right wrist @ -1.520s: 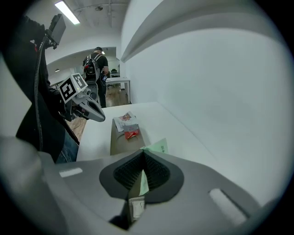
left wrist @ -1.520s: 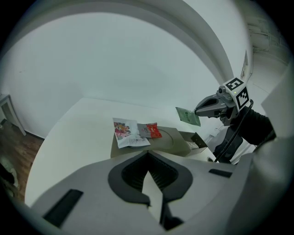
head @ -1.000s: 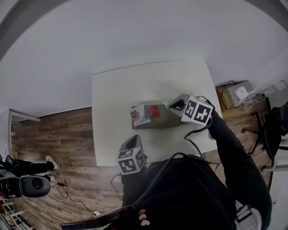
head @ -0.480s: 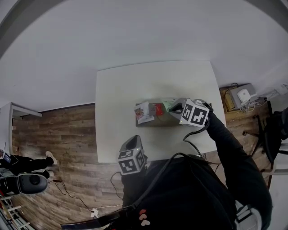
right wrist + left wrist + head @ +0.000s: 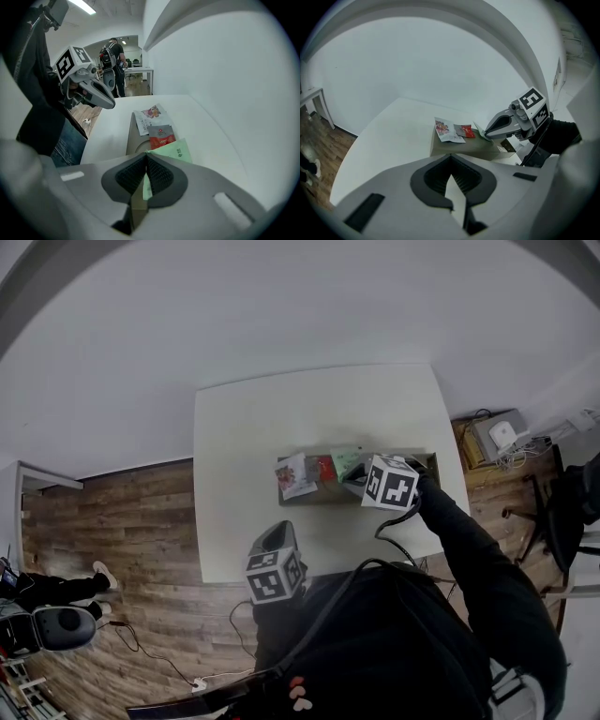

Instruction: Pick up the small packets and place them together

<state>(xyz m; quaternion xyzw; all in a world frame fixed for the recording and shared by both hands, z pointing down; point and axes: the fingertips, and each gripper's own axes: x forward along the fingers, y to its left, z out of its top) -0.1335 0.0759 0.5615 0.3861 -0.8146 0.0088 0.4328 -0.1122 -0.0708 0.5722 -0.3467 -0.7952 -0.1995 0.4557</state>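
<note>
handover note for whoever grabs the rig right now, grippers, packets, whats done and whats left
Right gripper: shut on the green packet, gripping its near edge over the cardboard box.
Left gripper: shut, empty, away from the box.
Packets: the white packet and the red packet lie side by side on the box. The green one is right next to the red.
Done: two packets together.
Left: release the green packet beside the red. I can't tell whether it rests on the box yet.
</note>
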